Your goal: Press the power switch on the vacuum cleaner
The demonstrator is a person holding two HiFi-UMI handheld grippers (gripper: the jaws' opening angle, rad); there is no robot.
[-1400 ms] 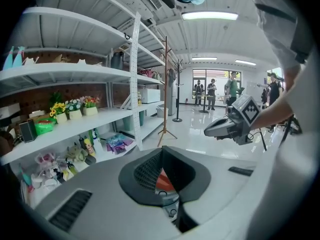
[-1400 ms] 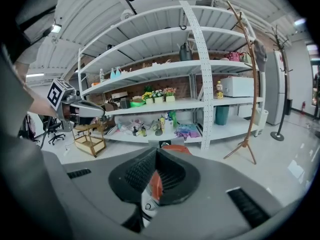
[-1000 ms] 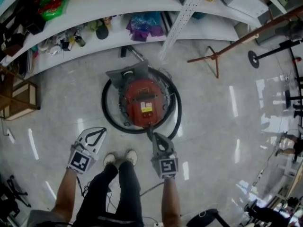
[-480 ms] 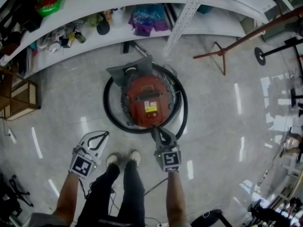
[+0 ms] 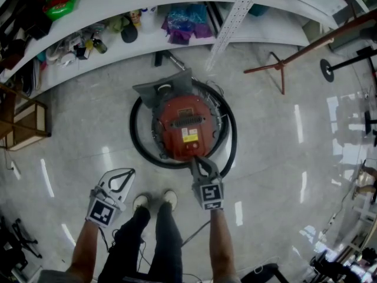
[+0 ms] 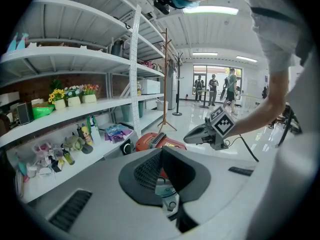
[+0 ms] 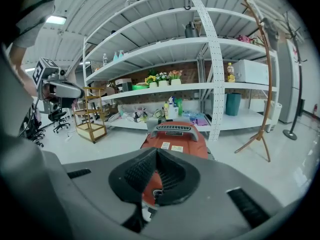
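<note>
A round red vacuum cleaner (image 5: 187, 128) sits on the pale floor, ringed by its black hose (image 5: 136, 143). My right gripper (image 5: 197, 160) is shut, its tips over the near edge of the red body. In the right gripper view the red shell (image 7: 176, 140) fills the space just beyond the closed jaws (image 7: 156, 152), and its grey handle (image 7: 175, 128) lies further on. I cannot make out the switch itself. My left gripper (image 5: 127, 173) is shut on nothing and hangs over the floor to the vacuum's left. In the left gripper view the vacuum (image 6: 155, 141) and the right gripper (image 6: 210, 131) show ahead.
White shelving (image 5: 177, 46) with bottles, toys and purple bags curves behind the vacuum. A wooden coat stand (image 5: 280, 69) leans at the right and a wooden cart (image 5: 23, 125) stands at the left. The person's shoes (image 5: 154, 200) are between the grippers. Other people stand far off (image 6: 214, 86).
My right gripper has moved forward until its tips reach the vacuum's near edge. The left gripper has hardly shifted.
</note>
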